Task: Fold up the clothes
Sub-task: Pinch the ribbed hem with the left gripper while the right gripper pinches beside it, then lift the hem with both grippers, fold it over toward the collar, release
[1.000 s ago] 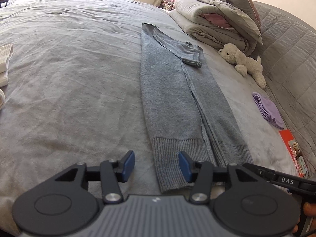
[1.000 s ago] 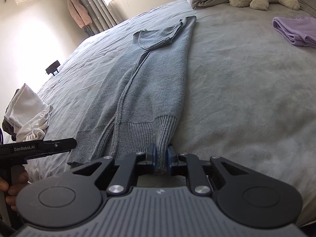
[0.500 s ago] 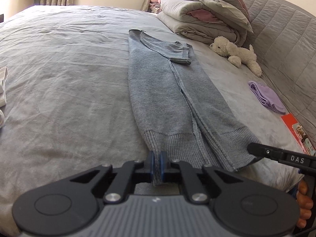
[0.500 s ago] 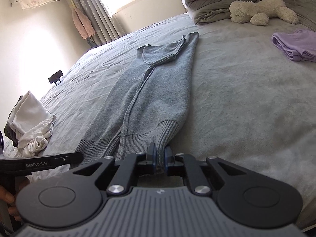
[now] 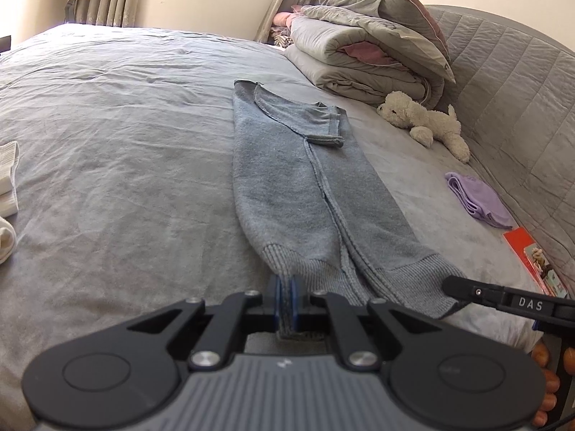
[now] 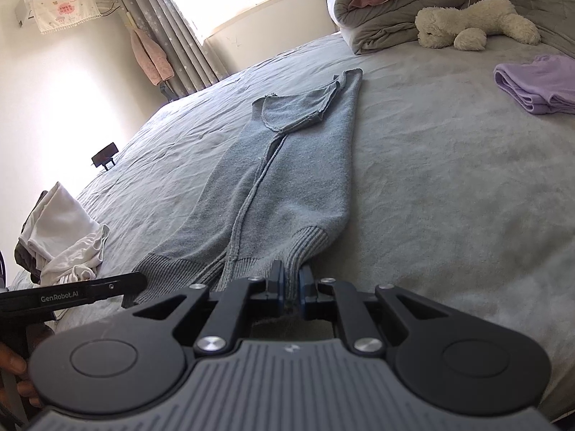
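Observation:
A grey knitted sweater (image 5: 298,186) (image 6: 284,179) lies lengthwise on the bed, folded into a long narrow strip with its ribbed hem nearest me. My left gripper (image 5: 286,296) is shut on the hem's left corner, which is lifted off the bedspread. My right gripper (image 6: 291,282) is shut on the hem's right corner, also raised a little. Each gripper's black body shows at the edge of the other view, the right gripper (image 5: 510,300) and the left gripper (image 6: 72,292).
The grey bedspread (image 5: 118,136) stretches left and far. Folded quilts (image 5: 366,61) and a white plush dog (image 5: 424,122) lie near the headboard. A folded lilac garment (image 5: 478,201) and a red packet (image 5: 532,255) are at right. White clothes (image 6: 64,240) are piled at left.
The left gripper went from open beside the hem to shut on its left corner. Both grippers have since lifted the hem corners slightly; the right stayed shut throughout.

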`<state>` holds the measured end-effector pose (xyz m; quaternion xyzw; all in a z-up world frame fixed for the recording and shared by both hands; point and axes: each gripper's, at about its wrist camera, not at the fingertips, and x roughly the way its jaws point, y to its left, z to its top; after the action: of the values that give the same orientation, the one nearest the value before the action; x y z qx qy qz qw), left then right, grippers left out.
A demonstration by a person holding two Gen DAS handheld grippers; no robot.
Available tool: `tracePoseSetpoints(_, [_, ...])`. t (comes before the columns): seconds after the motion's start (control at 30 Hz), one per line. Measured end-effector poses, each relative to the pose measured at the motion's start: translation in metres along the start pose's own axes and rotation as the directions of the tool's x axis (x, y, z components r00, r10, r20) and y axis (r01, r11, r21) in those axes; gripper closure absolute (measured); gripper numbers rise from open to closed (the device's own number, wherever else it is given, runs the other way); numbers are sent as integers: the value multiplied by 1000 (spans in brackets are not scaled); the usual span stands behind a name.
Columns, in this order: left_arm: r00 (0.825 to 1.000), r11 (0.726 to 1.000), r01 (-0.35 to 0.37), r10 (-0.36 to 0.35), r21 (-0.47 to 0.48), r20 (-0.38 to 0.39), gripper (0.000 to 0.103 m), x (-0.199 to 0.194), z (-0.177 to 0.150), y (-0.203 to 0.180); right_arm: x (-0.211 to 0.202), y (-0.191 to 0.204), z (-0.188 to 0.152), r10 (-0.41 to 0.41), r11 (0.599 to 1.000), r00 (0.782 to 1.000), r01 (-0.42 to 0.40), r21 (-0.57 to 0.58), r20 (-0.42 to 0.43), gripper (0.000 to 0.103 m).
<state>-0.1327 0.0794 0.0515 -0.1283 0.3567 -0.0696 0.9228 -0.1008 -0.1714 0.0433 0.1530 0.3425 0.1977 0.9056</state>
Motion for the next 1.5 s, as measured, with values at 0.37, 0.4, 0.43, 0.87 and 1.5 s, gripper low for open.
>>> tracePoseSetpoints(0.37, [999,999,-36,37,30,-34,98,-4,-11,-7,-11,6,-13,-24,999,1000,24,-29,-9,94])
tracePoseSetpoints(0.4, [999,999,-41,42,26,-34,98,-3,-11,-6,-11,6,-12,-22,999,1000,22,-29,-4,94])
tracePoseSetpoints(0.43, [998,999,-45,46,21,-34,98,-3,-10,-4,-11,7,-11,-21,999,1000,21,-30,-1,94])
tracePoseSetpoints(0.87, [997,998,-67,67,-4,-30,99,-19,-14,-6,-26,11,-21,-52,998,998,53,-31,23,95])
tracePoseSetpoints(1.5, [996,996,-83,82,-32,-30,99,-40,-20,-6,-50,16,-15,-24,999,999,23,23,31,95])
